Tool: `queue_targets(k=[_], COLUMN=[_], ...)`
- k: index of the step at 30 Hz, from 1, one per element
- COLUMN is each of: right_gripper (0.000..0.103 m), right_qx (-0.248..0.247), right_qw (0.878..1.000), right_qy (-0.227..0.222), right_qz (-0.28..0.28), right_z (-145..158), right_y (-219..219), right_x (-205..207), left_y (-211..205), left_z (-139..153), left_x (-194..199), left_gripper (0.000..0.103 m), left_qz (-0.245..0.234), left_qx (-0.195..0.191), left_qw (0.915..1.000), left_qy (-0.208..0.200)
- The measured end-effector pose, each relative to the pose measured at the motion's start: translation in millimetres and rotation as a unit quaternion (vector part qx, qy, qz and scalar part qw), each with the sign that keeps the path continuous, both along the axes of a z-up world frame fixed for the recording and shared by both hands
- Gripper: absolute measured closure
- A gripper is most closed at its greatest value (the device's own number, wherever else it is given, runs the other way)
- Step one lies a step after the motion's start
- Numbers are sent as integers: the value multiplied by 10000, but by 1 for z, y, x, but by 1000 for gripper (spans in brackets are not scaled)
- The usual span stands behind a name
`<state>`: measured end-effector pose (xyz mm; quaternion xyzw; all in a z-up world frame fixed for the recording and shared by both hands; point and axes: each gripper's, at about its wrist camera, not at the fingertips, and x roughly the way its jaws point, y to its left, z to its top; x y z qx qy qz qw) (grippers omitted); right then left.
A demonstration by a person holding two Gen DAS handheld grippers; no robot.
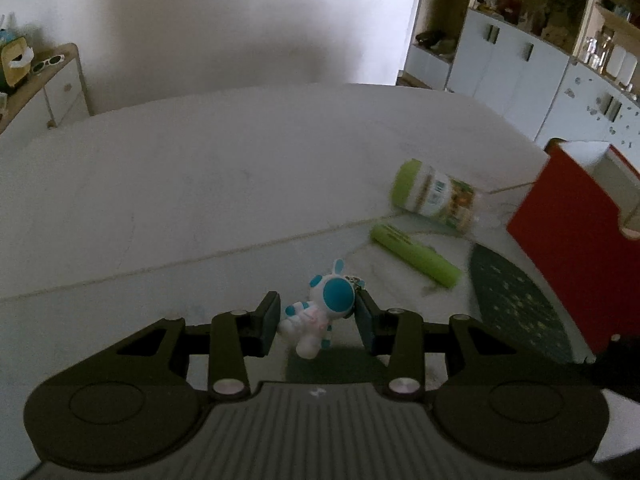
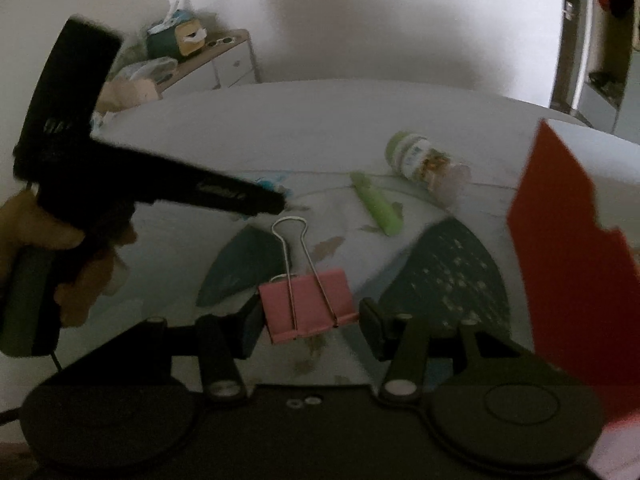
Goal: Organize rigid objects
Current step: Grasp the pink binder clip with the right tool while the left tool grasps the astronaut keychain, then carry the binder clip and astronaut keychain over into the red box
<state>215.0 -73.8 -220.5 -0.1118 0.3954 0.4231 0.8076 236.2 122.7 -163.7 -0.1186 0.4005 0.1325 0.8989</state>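
Astronaut toy in L gripper, pink clip in R gripper; red box interior unseen.

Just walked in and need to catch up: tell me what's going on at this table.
A person is tidying small items with a handheld gripper in each hand. The left gripper is closed on a little blue-and-white astronaut figure, and the right gripper grips a pink binder clip. Still lying on the table are a green-lidded jar on its side and a green tube. A red box, open at the top, stands at the right.
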Motion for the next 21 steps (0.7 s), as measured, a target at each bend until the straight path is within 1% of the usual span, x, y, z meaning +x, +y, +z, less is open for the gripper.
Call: queue_targets(k=[4, 8, 14, 21], right_gripper=[53, 52, 52, 52], right_qx=[102, 239, 397, 543], right_qw=[9998, 9989, 9963, 9914], right_qy=[-21, -117, -287, -520], right_qz=[-189, -373, -700, -1075], right_z=[10, 24, 42, 70], right_y=[-17, -30, -50, -80], right_x=[-8, -12, -13, -13], left_y=[-9, -22, -37, -61], left_z=[7, 18, 43, 78], left_x=[-18, -33, -52, -61], left_gripper=[63, 63, 63, 63], left_qz=[-34, -121, -308, -636], left_qx=[-174, -209, -305, -297], left_qw=[9998, 9996, 9986, 9962], left_qy=[-32, -131, -301, -511])
